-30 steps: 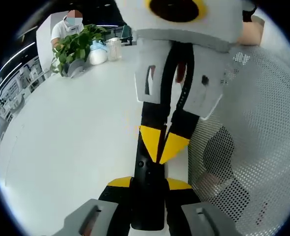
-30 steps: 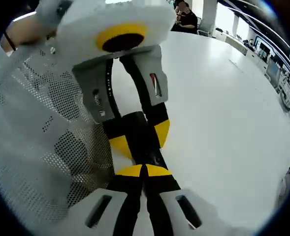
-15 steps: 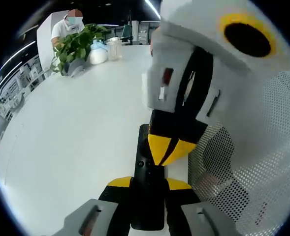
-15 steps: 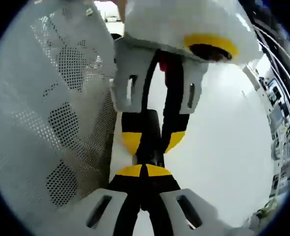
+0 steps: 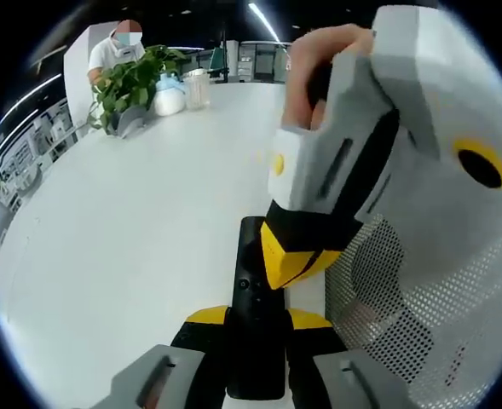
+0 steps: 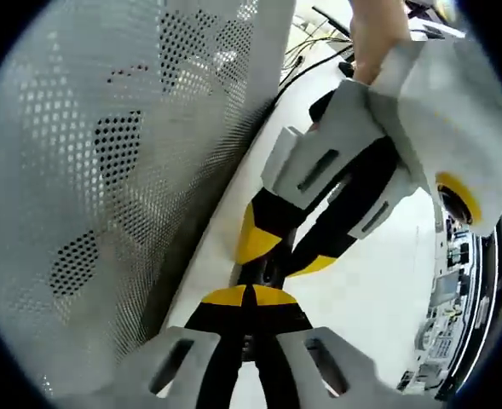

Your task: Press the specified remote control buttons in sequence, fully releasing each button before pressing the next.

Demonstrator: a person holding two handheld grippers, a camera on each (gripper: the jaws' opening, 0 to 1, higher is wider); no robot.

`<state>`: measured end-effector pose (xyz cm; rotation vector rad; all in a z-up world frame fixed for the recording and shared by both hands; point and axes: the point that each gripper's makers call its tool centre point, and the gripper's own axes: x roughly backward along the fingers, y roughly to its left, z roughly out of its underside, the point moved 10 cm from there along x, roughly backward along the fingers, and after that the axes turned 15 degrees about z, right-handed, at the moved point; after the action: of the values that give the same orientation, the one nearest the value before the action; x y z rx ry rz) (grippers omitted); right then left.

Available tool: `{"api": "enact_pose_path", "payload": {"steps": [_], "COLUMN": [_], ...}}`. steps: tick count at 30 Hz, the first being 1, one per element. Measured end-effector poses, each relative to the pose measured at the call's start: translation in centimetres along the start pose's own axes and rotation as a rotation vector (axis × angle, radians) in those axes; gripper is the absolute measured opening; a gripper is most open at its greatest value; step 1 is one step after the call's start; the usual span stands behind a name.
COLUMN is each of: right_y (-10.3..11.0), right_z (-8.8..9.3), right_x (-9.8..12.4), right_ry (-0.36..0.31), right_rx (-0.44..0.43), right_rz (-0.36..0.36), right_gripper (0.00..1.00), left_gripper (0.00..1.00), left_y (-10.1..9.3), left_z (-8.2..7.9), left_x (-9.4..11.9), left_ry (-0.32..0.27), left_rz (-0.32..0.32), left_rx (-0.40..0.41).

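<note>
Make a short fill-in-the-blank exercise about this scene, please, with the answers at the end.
1. The left gripper is shut on a black ___.
2. The right gripper, its jaws ___, touches the remote with its yellow tips.
3. The remote lies over a ___ table.
4. A green ___ stands at the table's far edge, near a person.

Missing words: remote; shut; white; plant

No text, label, brand, number or sign could be read on anything in either view.
</note>
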<state>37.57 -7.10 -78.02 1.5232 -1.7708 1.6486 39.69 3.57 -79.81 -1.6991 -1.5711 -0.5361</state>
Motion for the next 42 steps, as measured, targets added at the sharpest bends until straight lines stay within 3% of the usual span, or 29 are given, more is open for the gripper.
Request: {"api": "enact_pose_path", "payload": {"steps": [1, 2, 4, 7, 10, 13, 19, 29, 32, 35, 37, 42], "right_y": [-0.2, -0.6, -1.0, -1.2, -1.7, -1.6, -1.3, -1.5, -1.5, -1.7, -1.7, -1.3], "right_z": [0.2, 0.6, 1.3, 2.1, 2.9, 3.0, 2.6, 1.9, 1.9, 1.6, 1.4, 1.5], "right_x": [0.0, -0.1, -0.2, -0.2, -0.1, -0.2, -0.5, -0.7, -0.5, -0.6, -0.6, -0.2], "right_ry": [-0.002, -0.003, -0.013, -0.007, 0.016, -0.002, -0.01, 0.05, 0.093, 0.133, 0.137, 0.165], "right_rx": [-0.073, -0.211, -0.357, -0.477, -0.491, -0.574, -0.576, -0.548, -0.636, -0.667, -0.662, -0.796], "right_rz": [-0.012, -0.034, -0.07, -0.083, -0.057, -0.084, -0.106, -0.1, -0.108, -0.107, -0.104, -0.064], "right_gripper": [0.0, 0.0, 0.0, 0.0, 0.0, 0.0, 0.0, 0.0, 0.0, 0.0, 0.0, 0.0], "left_gripper": [0.24, 0.24, 0.24, 0.24, 0.24, 0.24, 0.24, 0.24, 0.24, 0.24, 0.25, 0.25], "left_y": [0.0, 0.0, 0.0, 0.0, -0.2, -0.3, -0.3, -0.5, -0.5, -0.4, -0.3, -0.4], "left_z": [0.0, 0.0, 0.0, 0.0, 0.0, -0.1, -0.1, 0.0, 0.3, 0.7, 1.0, 0.8], "left_x": [0.0, 0.0, 0.0, -0.1, -0.2, -0.4, -0.3, -0.4, -0.3, -0.2, -0.2, -0.2], "left_ry": [0.001, 0.002, 0.009, 0.012, 0.007, 0.009, 0.008, -0.011, -0.027, -0.068, -0.08, -0.082], "left_rz": [-0.001, -0.003, -0.004, -0.001, 0.015, 0.019, 0.019, -0.003, 0.0, 0.016, 0.026, 0.019], "left_rx": [-0.002, -0.006, -0.018, -0.03, -0.049, -0.058, -0.055, -0.036, -0.048, -0.062, -0.076, -0.071]}}
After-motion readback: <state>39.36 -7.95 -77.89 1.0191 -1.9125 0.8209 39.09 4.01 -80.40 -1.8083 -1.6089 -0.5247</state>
